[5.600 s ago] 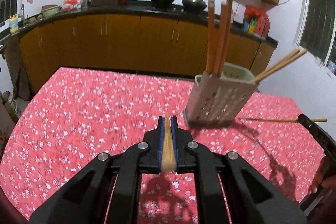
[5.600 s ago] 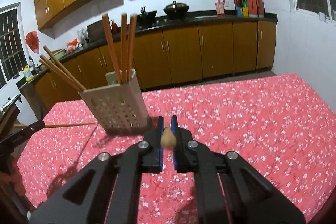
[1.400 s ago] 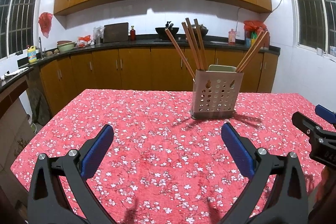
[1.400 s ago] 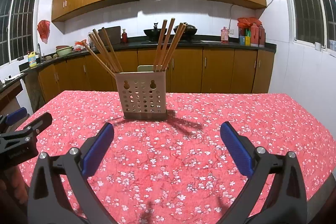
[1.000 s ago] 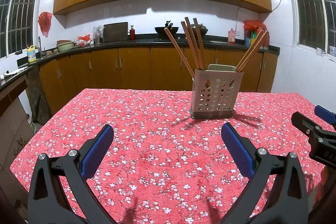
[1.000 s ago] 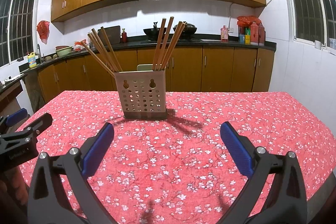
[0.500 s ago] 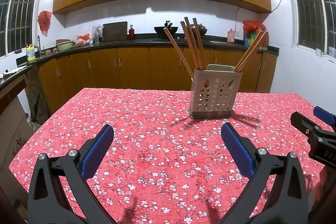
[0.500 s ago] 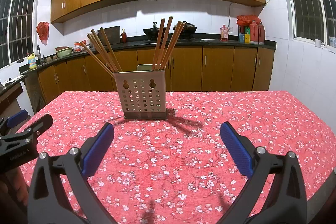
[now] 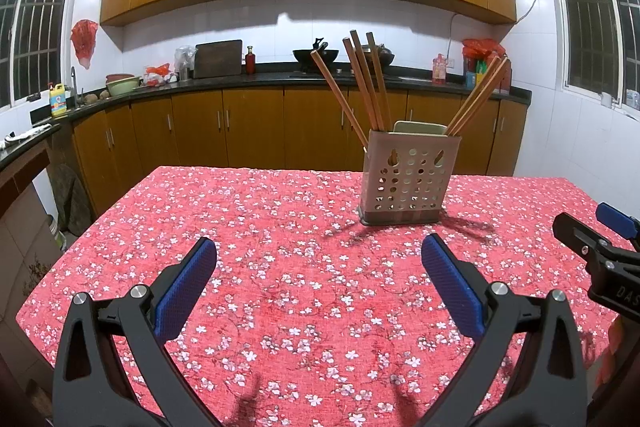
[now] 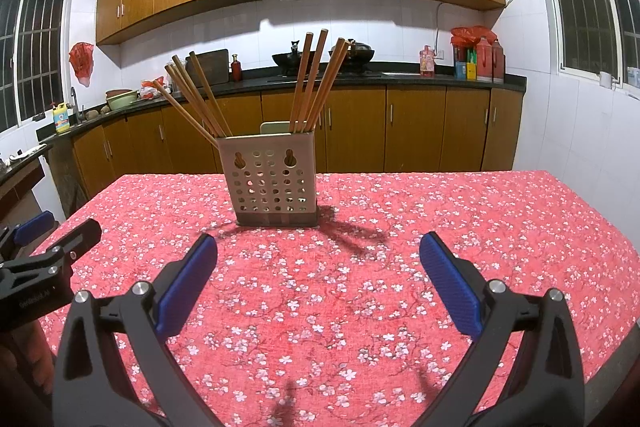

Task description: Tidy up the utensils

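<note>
A beige perforated utensil holder (image 9: 406,179) (image 10: 273,181) stands upright on the red floral tablecloth (image 9: 280,267) (image 10: 440,227). Several wooden chopsticks (image 9: 366,83) (image 10: 316,79) lean in it, in two bunches. My left gripper (image 9: 320,283) is open and empty, held low over the table, short of the holder. My right gripper (image 10: 318,279) is open and empty too, also short of the holder. The right gripper shows at the right edge of the left wrist view (image 9: 600,251); the left gripper shows at the left edge of the right wrist view (image 10: 44,255).
The table edges fall away at left (image 9: 52,267) and right (image 10: 624,247). Behind stand brown kitchen cabinets (image 9: 240,131), a dark counter with a wok (image 9: 316,55), pots, bottles and a sink side at the left.
5.6 s ago each gripper was shut on a chopstick near the holder. Now both are open and empty and drawn back. Over the last second almost nothing has moved.
</note>
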Tool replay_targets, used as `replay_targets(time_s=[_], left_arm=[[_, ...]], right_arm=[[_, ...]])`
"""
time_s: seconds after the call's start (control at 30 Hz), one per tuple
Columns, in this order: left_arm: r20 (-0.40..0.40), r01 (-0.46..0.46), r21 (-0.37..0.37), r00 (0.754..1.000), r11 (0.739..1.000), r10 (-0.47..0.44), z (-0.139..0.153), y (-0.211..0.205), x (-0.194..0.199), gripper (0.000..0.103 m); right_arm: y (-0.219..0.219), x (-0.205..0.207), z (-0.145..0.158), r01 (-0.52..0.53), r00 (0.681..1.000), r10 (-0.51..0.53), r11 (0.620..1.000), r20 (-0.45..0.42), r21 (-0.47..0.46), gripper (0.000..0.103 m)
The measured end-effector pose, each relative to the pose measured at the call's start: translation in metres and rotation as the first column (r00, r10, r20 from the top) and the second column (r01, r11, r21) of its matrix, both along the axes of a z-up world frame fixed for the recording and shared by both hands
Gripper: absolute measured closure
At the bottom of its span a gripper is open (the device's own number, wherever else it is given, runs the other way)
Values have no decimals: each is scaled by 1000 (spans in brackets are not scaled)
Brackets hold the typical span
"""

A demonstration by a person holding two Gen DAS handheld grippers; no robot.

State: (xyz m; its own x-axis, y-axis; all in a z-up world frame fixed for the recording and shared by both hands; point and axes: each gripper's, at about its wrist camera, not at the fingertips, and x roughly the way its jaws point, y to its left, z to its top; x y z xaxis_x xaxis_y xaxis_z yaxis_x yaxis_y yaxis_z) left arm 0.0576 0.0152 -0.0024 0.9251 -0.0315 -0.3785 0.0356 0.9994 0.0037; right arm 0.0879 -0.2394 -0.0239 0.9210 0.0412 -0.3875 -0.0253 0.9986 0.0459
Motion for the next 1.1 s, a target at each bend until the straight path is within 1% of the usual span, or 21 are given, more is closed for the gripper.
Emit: replay_targets(time_s=[1.1], left_arm=[[-9, -6, -3, 1000, 1000, 6, -5, -2, 1, 2]], right_arm=[[1, 2, -3, -4, 1000, 5, 1000, -12, 11, 4]])
